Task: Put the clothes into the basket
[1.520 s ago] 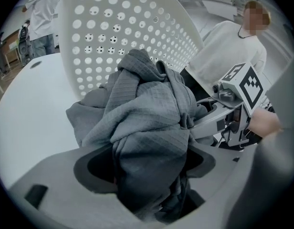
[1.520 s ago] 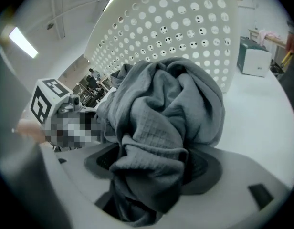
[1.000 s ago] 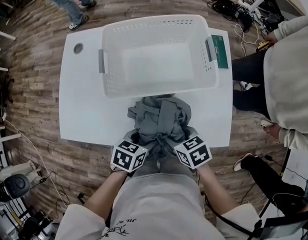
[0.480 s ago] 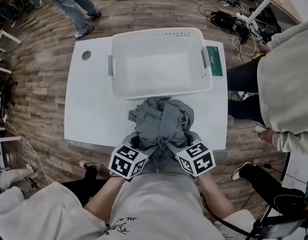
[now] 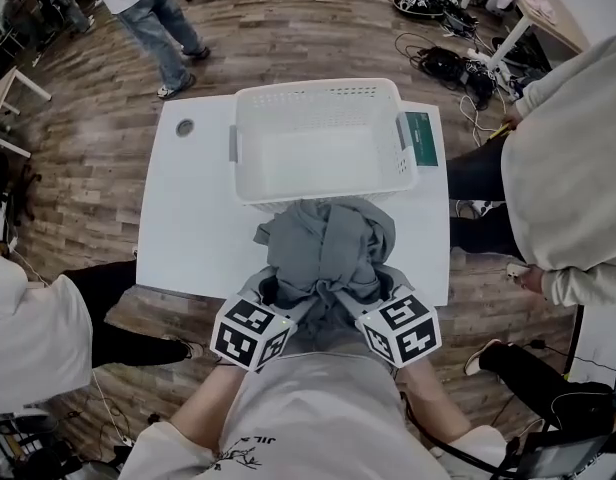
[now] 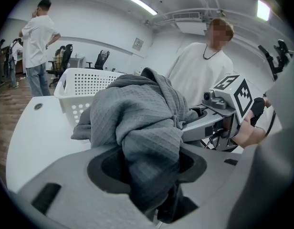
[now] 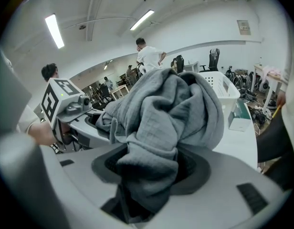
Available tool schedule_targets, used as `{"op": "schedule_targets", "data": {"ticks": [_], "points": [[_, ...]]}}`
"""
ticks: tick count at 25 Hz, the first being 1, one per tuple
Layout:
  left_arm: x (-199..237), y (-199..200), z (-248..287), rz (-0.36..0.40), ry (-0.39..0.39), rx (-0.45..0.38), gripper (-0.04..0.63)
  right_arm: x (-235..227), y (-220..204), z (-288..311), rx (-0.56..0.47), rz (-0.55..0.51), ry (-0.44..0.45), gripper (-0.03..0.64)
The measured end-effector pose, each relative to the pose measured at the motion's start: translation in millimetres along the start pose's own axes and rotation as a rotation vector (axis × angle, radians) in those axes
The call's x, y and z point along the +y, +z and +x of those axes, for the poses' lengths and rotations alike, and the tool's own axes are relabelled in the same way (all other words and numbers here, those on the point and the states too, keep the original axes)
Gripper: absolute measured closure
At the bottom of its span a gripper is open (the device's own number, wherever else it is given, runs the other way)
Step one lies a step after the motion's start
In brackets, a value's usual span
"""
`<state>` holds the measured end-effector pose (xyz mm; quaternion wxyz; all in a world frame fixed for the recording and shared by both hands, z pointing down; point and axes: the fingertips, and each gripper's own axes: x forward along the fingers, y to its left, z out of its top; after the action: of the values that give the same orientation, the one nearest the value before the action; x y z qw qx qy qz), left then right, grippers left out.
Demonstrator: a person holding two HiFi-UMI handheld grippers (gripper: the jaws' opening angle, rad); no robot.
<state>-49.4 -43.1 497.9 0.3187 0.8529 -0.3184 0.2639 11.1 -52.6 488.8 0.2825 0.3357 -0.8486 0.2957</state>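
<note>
Both of my grippers are rising with the load compared with a second ago, and the bundle that was lying short of the basket is now reaching its near rim. My left gripper (image 6: 152, 175) is clamping a thick fold of the grey garment (image 5: 328, 243), the cloth packed between its jaws and spilling out over them. My right gripper (image 7: 147, 175) is doing the same just beside it, pinching another bunched fold of that one garment.

Between the two grips the fabric is humping up into a soft, crumpled mound, a waffle-textured knit that is sagging wherever it is not being held.

Straight ahead of both grippers, just beyond the mound, the basket (image 5: 318, 93) is standing empty, its long axis running across my reach, so neither hand is nearer to it. From the head view the garment's far edge is overlapping the basket's near rim; whether it is touching the rim or hanging above it I cannot tell.

The basket is white rigid plastic, with rows of holes in its walls and a grey handle at each short end. It is sitting on a smooth white table (image 5: 188, 218), with a green box (image 5: 418, 136) just beside the basket's right end.
</note>
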Motion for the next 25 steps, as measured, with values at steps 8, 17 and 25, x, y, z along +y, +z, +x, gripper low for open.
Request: {"op": "schedule_targets", "data": {"ticks": [8, 17, 25], "points": [[-0.1, 56.2, -20.5, 0.05, 0.016, -0.103, 0.356, -3.5, 57.1, -23.0, -0.101, -0.072, -0.017, 0.382], [9.1, 160.7, -55.5, 0.193, 0.089, -0.267, 0.356, -12.3, 161.0, -54.0, -0.276, -0.193, -0.037, 0.382], [16.3, 249.8, -79.1, 0.286, 0.131, -0.399, 0.356, -25.1, 248.9, -82.6, -0.417, -0.306, -0.091, 0.382]]}}
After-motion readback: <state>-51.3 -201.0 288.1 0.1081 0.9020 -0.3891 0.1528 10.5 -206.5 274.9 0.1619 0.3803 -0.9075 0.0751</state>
